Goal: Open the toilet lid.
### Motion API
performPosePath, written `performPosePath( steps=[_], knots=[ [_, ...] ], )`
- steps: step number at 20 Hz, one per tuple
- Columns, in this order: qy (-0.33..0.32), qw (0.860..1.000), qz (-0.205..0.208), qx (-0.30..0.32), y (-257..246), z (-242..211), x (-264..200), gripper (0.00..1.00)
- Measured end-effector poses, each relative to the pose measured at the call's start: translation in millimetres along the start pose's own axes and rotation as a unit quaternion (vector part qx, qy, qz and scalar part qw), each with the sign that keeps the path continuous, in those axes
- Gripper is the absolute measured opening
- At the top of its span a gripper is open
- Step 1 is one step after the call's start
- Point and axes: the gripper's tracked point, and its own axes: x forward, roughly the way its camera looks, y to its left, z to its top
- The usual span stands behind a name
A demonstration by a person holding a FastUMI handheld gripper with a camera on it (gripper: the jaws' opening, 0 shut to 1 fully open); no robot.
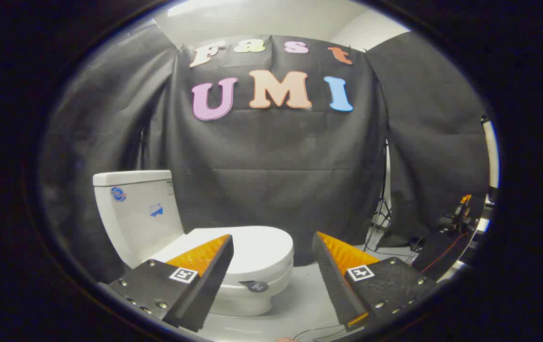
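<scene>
Gripper view: tool [271, 247] spread wide, empty, with the closed toilet lid [252, 249] just beyond its fingers. Best bet: hook the lid's front edge and lift gently toward the tank [136, 209].

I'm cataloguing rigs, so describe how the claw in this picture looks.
The claw has two wedge-shaped fingers with black ribbed inner pads and orange textured upper faces. Each finger sits on a black plate fastened with silver screws, and each plate carries a small square black-and-white marker. Thin cables lie on the floor just below the right-hand finger.
</scene>
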Motion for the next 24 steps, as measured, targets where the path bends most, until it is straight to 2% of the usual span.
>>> performPosePath(
  steps=[8,11,13,24],
  knots=[
    [0.003,1.000,0.014,0.005,13.9,7.3,0.4,0.98],
    [0.009,1.000,-0.004,-0.006,6.8,5.0,2.5,0.98],
    [0.019,1.000,0.002,0.005,13.9,2.0,6.0,0.98],
    [0.061,0.998,-0.005,0.032,11.3,-34.6,52.0,0.99]
  ],
)
